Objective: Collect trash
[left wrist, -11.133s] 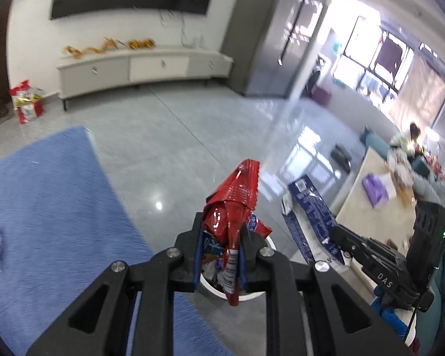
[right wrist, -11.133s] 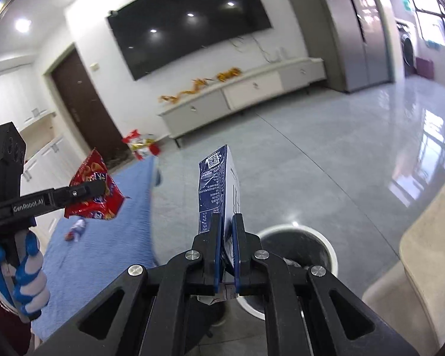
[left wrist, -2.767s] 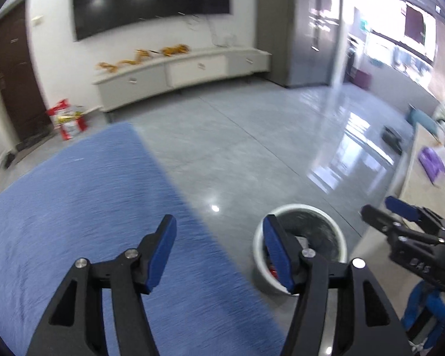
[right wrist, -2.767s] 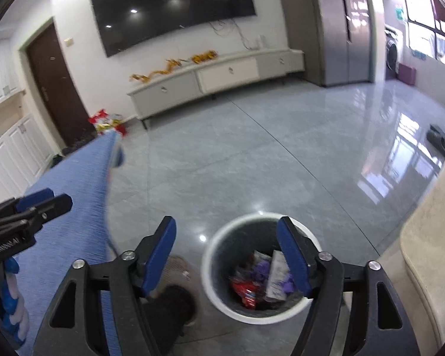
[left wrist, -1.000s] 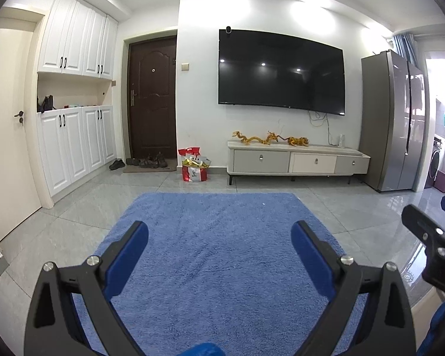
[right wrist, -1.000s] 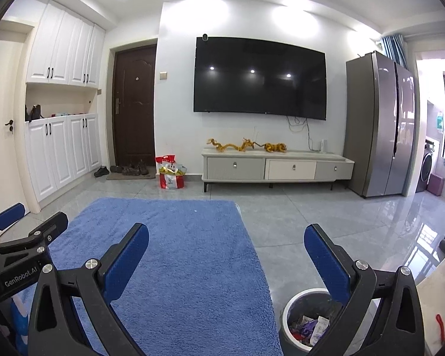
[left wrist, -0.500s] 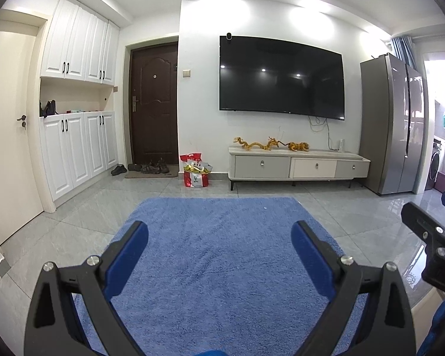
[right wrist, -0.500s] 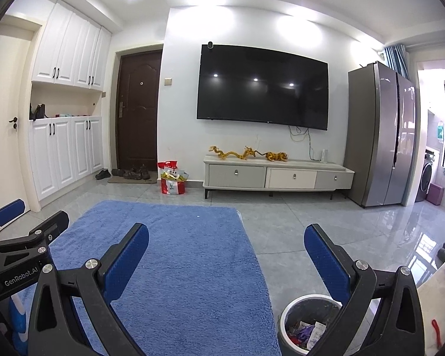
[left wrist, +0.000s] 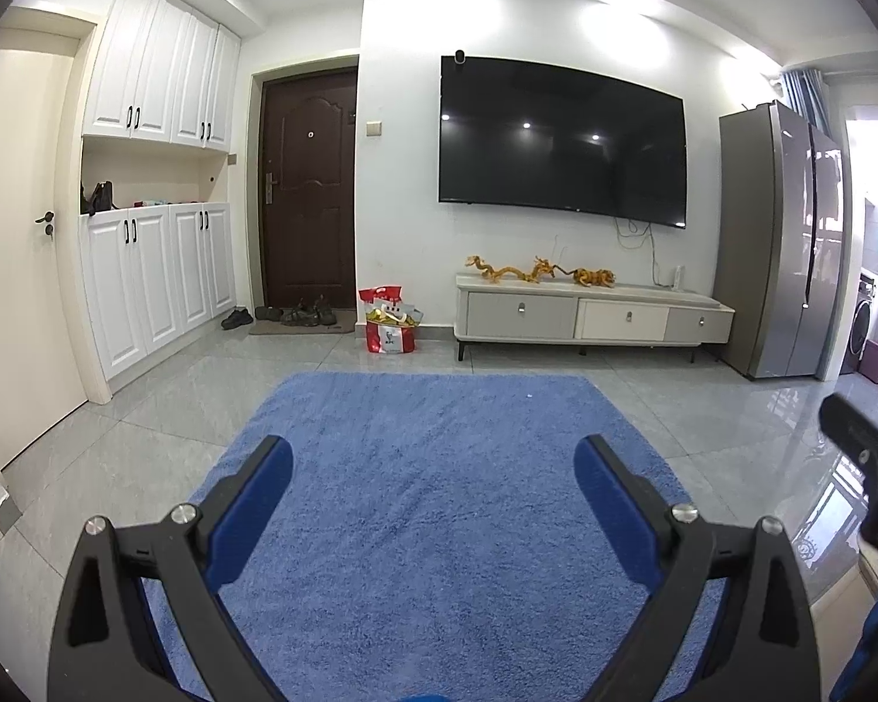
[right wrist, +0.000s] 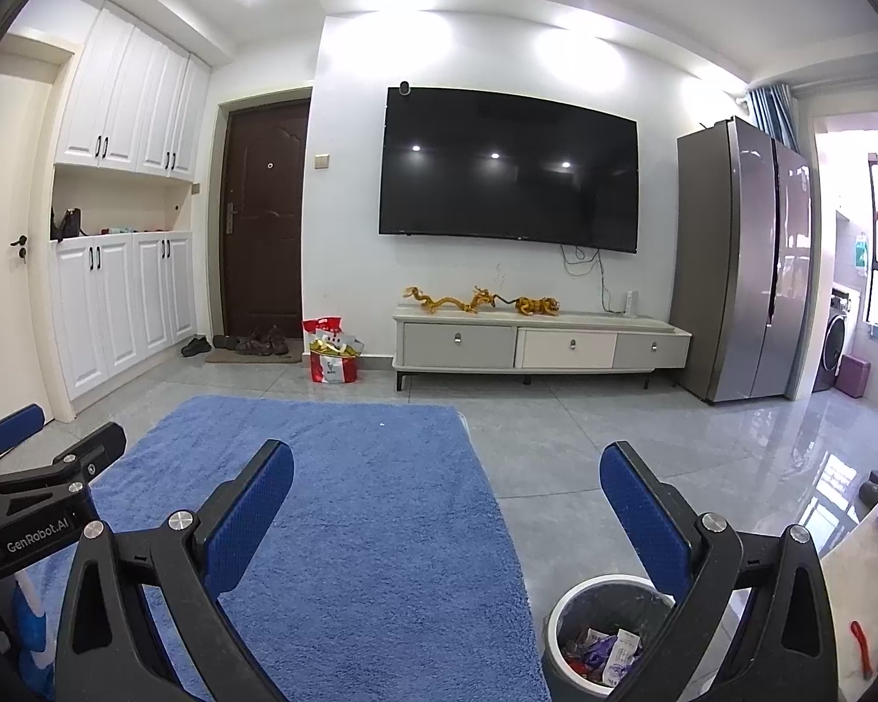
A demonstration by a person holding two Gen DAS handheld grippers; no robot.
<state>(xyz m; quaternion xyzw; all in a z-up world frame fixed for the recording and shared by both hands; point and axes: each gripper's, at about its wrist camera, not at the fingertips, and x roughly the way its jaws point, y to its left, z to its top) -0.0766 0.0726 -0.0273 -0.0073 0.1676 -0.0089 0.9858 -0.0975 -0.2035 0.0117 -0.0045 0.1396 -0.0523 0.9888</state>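
My left gripper (left wrist: 433,468) is open and empty, held level above the blue rug (left wrist: 427,503). My right gripper (right wrist: 448,471) is open and empty too, to the right of the left one, which shows at the left edge of the right wrist view (right wrist: 47,468). A white bin (right wrist: 562,608) with a dark liner stands on the tiles just right of the rug (right wrist: 333,503), below my right gripper. Crumpled wrappers (right wrist: 600,649) lie inside it. I see no loose trash on the rug.
A red and white bag (left wrist: 389,327) stands by the far wall next to a low TV cabinet (left wrist: 591,316). A grey fridge (right wrist: 743,286) stands at the right. Shoes (right wrist: 246,345) lie by the dark door. A beige table edge (right wrist: 866,596) is at the lower right.
Over the last second both views have tilted slightly upward. Earlier, the left gripper held a red wrapper and the right a blue carton over the bin; both are now released and open.
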